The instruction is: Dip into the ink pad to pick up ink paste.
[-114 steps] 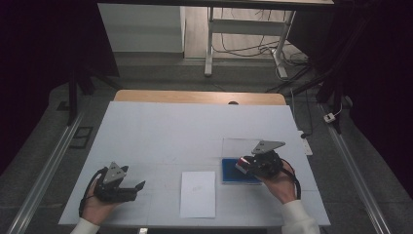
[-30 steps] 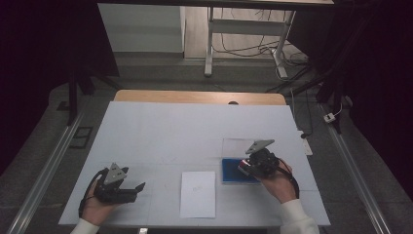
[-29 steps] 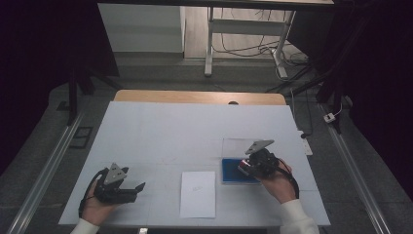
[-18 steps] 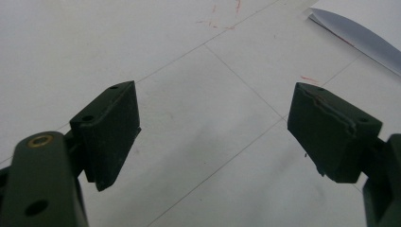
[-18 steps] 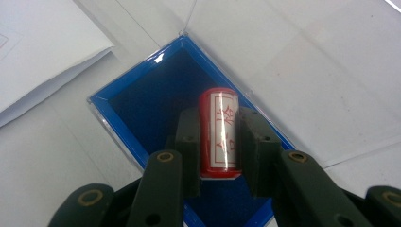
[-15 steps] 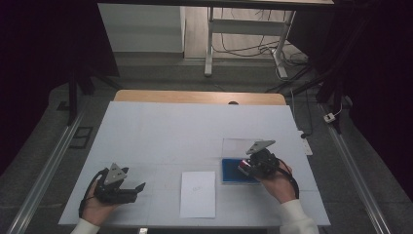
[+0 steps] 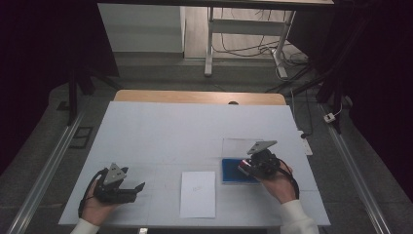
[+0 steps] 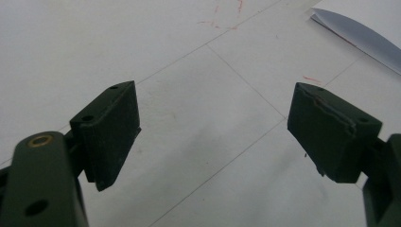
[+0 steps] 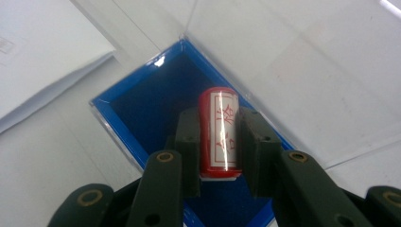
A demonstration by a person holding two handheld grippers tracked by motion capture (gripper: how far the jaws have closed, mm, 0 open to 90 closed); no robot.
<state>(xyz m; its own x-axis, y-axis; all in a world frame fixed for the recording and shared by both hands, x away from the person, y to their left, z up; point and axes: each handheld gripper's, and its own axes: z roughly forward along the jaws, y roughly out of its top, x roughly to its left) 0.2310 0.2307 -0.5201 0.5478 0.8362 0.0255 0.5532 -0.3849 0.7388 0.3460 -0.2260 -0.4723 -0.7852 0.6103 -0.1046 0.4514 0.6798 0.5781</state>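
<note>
My right gripper (image 9: 218, 142) is shut on a red cylindrical stamp (image 9: 218, 132) with a white label, held over a blue ink pad (image 9: 146, 113) in a clear open case. From the high view the right gripper (image 7: 247, 166) sits at the pad's (image 7: 231, 171) right side, its clear lid (image 7: 236, 146) lying flat behind. A white sheet of paper (image 7: 197, 193) lies at the table's front middle. My left gripper (image 7: 138, 187) rests open at the front left, its pads (image 8: 111, 132) wide apart over bare table.
The white table (image 7: 185, 131) has a wooden strip along its far edge. A corner of the paper (image 8: 359, 33) appears at the top right of the left gripper view. Metal rails run along both sides of the table; a desk frame and cables stand beyond.
</note>
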